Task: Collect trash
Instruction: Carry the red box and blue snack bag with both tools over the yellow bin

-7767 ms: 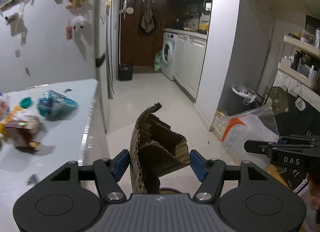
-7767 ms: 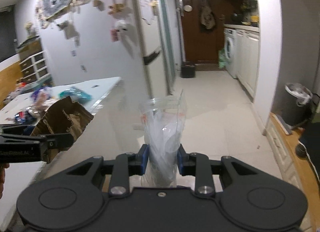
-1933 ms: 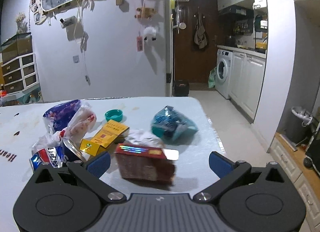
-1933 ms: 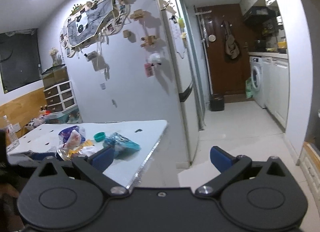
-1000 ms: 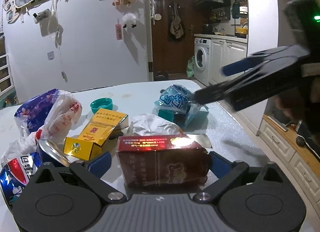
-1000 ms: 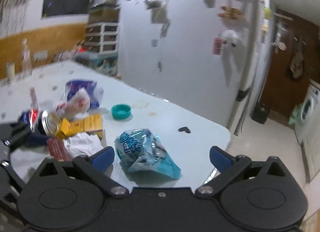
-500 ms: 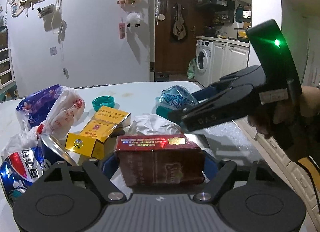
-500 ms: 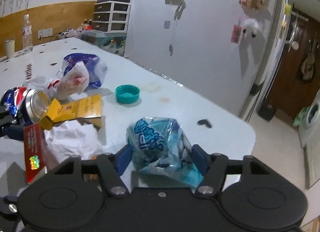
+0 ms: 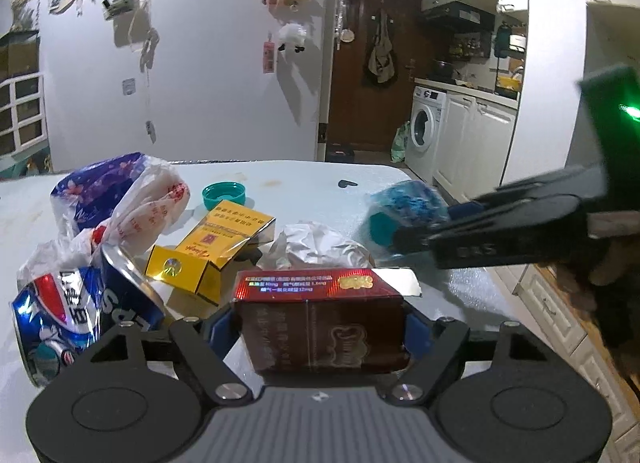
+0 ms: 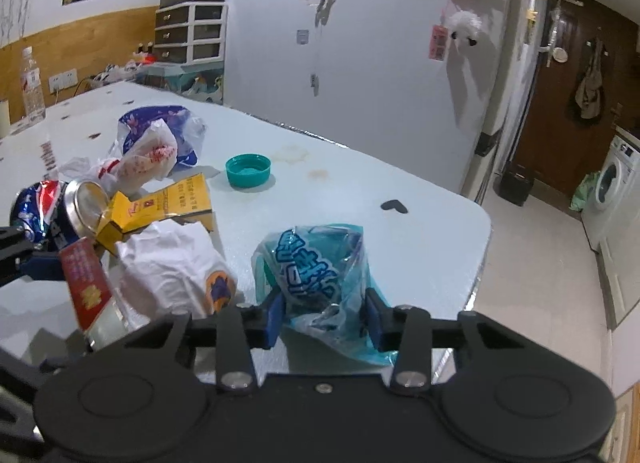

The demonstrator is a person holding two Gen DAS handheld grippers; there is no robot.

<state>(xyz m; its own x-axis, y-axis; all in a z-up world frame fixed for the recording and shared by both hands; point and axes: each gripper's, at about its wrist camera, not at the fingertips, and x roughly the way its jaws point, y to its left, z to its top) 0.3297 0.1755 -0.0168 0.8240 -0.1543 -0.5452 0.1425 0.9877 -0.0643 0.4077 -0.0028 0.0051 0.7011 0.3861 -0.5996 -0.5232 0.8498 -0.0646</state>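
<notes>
The left tool [image 9: 320, 329] is clamped on the red carton [image 9: 320, 323], its pads bearing on the two short ends, so the carton's long axis runs straight across the jaw line. The carton sits at the near edge of the tabletop [image 10: 340, 191], just in front of the crumpled white paper [image 9: 320, 243]. Right of that paper, the right tool [image 10: 324, 315] grips the blue plastic bag [image 10: 316, 263] near the tabletop corner. The yellow box [image 9: 212, 247] and crushed can [image 9: 72, 311] lie left of the paper, nearer the left tool. Judgement: both grasps appear seated; a vertical lift clears neighbouring litter
</notes>
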